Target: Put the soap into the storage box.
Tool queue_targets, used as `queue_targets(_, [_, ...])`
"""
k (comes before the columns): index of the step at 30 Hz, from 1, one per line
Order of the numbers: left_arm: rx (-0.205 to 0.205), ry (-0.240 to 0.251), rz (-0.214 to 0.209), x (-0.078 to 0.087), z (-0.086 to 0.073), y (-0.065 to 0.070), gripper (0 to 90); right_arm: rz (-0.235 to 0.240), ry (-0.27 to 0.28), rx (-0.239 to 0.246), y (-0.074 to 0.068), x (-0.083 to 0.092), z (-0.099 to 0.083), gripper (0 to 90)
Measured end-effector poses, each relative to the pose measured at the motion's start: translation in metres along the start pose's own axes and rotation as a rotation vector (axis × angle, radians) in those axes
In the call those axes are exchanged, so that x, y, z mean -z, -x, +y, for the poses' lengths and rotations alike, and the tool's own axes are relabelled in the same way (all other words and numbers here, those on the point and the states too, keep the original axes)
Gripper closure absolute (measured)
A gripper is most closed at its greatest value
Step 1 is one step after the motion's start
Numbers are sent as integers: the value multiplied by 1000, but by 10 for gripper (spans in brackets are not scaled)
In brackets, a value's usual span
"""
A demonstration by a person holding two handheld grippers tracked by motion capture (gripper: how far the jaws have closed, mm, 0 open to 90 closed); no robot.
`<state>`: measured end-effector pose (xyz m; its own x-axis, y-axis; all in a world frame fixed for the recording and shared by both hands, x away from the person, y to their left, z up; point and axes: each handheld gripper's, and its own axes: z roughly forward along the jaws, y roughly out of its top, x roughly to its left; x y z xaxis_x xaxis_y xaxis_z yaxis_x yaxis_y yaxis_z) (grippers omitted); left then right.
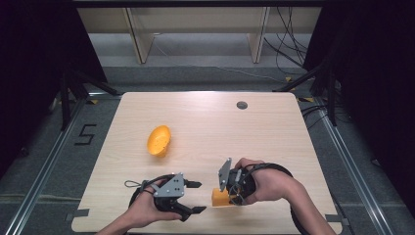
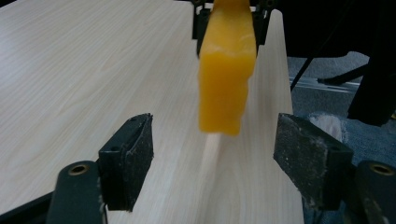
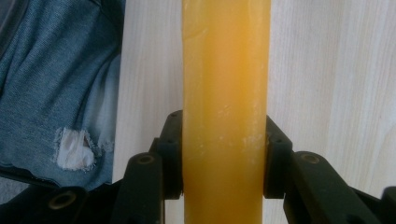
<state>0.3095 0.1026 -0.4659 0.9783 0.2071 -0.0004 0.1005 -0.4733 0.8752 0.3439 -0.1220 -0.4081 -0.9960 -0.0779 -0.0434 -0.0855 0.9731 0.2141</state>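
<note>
- Right gripper (image 1: 230,188), lower centre of the high view, clamps the orange block (image 1: 220,198) just above the table (image 1: 205,122).
- Left gripper (image 1: 195,197) faces it, jaws spread wide, empty.
- For a handover, I judge: centre the block between the left pads (image 2: 135,154) before closing.
- Orange bowl (image 1: 159,140) lies on its side, upper left, well apart.

From above I looked down on the table (image 1: 205,122); both my gripper cameras sat close, sharing the yellow block (image 2: 226,70).
</note>
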Motion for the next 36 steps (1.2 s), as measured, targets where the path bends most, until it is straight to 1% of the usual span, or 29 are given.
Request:
queue_targets(3, [-21, -7, -22, -11, 5, 5, 296, 13, -11, -45, -3, 0, 5, 616])
queue_targets(4, [-28, -2, -28, -15, 6, 6, 303, 1, -9, 7, 0, 0, 7, 616])
queue_targets(5, [-46, -8, -32, -17, 7, 6, 311, 10, -1, 12, 0, 0, 8, 616])
queue_targets(6, [-45, -1, -31, -19, 8, 6, 320, 9, -9, 23, 0, 0, 10, 616])
queue_targets(7, [-38, -1, -41, -20, 8, 6, 328, 19, -34, -65, -5, 1, 10, 616])
queue_targets(8, [-38, 1, -40, -22, 8, 6, 337, 18, -40, -51, -5, 2, 10, 616])
queue_targets(9, [-24, 2, -46, -22, 8, 6, 345, 20, -17, -30, -4, 1, 11, 616])
queue_targets(10, [-29, 4, -59, -23, 7, 5, 355, 22, 5, 21, -1, 0, 12, 616])
queue_targets(14, [-42, 16, -59, -23, 7, 5, 398, 20, -8, 21, -2, 0, 14, 616])
queue_targets(15, [-33, 20, -63, -24, 6, 6, 407, 21, 6, 29, -3, -1, 15, 616])
queue_targets(16, [-43, 21, -67, -24, 6, 5, 427, 21, -11, 12, -4, 0, 16, 616])
queue_targets(17, [-30, 28, -77, -26, 5, 6, 432, 28, -34, -41, -8, 1, 16, 616])
queue_targets(18, [-27, 29, -77, -26, 5, 6, 442, 32, -37, -53, -9, 1, 17, 616])
queue_targets(19, [-27, 29, -77, -26, 5, 6, 449, 32, -37, -53, -9, 1, 17, 616])
queue_targets(20, [-27, 32, -82, -26, 5, 6, 459, 25, -23, -13, -8, 1, 19, 616])
queue_targets(22, [-23, 39, -80, -26, 5, 6, 486, 25, -27, -18, -9, 1, 20, 616])
queue_targets(23, [-27, 36, -78, -26, 5, 5, 506, 38, -28, -42, -11, 0, 20, 616])
queue_targets(24, [-27, 36, -78, -26, 5, 5, 532, 38, -28, -42, -11, 0, 20, 616])
queue_targets(25, [-13, 42, -74, -26, 5, 6, 532, 36, -31, -31, -10, 1, 20, 616])
queue_targets(26, [-10, 55, -69, -26, 4, 5, 584, 24, -23, 12, -8, 0, 20, 616])
queue_targets(27, [-7, 58, -70, -26, 4, 5, 584, 24, -23, 12, -8, 0, 20, 616])
queue_targets(28, [3, 62, -77, -27, 4, 5, 591, 27, -39, -16, -11, 1, 21, 615])
queue_targets(29, [3, 62, -77, -27, 4, 5, 592, 21, -35, 2, -10, 1, 21, 615])
queue_targets(30, [-11, 49, -67, -26, 4, 5, 594, 19, -40, 0, -11, 1, 21, 615])
queue_targets(32, [-2, 56, -57, -26, 4, 7, 596, 26, -37, 10, -11, 0, 21, 615])
queue_targets(33, [-17, 54, -56, -26, 4, 7, 597, 11, -29, 38, -10, 0, 22, 615])
queue_targets(34, [-17, 54, -56, -26, 4, 7, 598, 14, -39, 12, -12, 1, 22, 615])
queue_targets(35, [6, 50, -55, -25, 5, 8, 599, 27, -33, 12, -12, 0, 22, 615])
queue_targets(36, [-4, 44, -46, -24, 6, 9, 599, 27, -33, 12, -12, 0, 22, 615])
